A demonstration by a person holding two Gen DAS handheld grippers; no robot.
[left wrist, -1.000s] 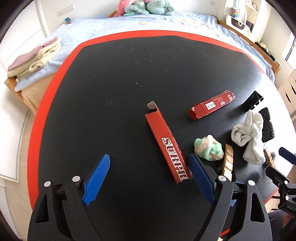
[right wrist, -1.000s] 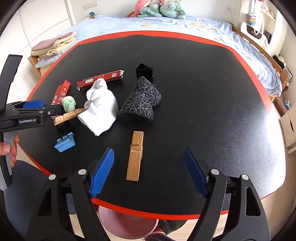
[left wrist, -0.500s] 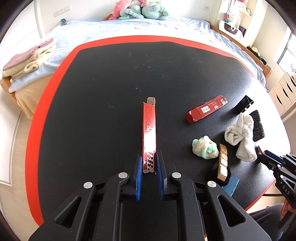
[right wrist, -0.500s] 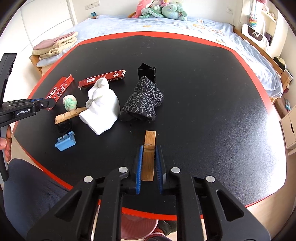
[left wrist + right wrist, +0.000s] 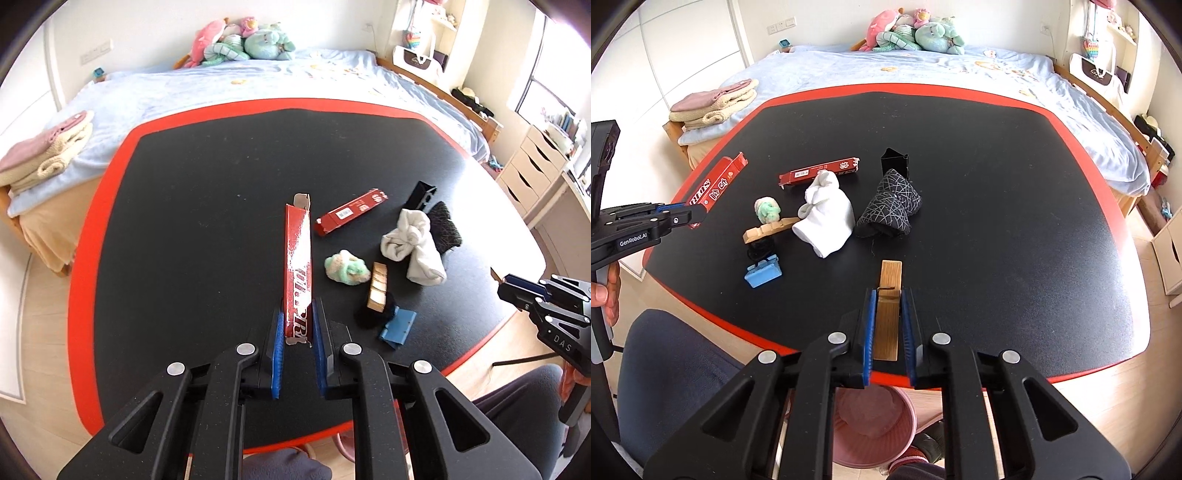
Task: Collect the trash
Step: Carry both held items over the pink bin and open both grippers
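So the black tabletop with its red rim has loads of bare room across the far half and right side; all the clutter sits bunched toward the near left edge, and a pink bin sits on the floor just under the near edge. The left hand-held gripper is clamped on the near end of a long red box, which points straight away, open flap at the far end. The right hand-held gripper is squeezed onto a wooden clothespin near the front rim. Seen from the right, the box reads something like "SURPR", and the left tool's body says "GenRobot.AI". A second red box lies beside a white sock.
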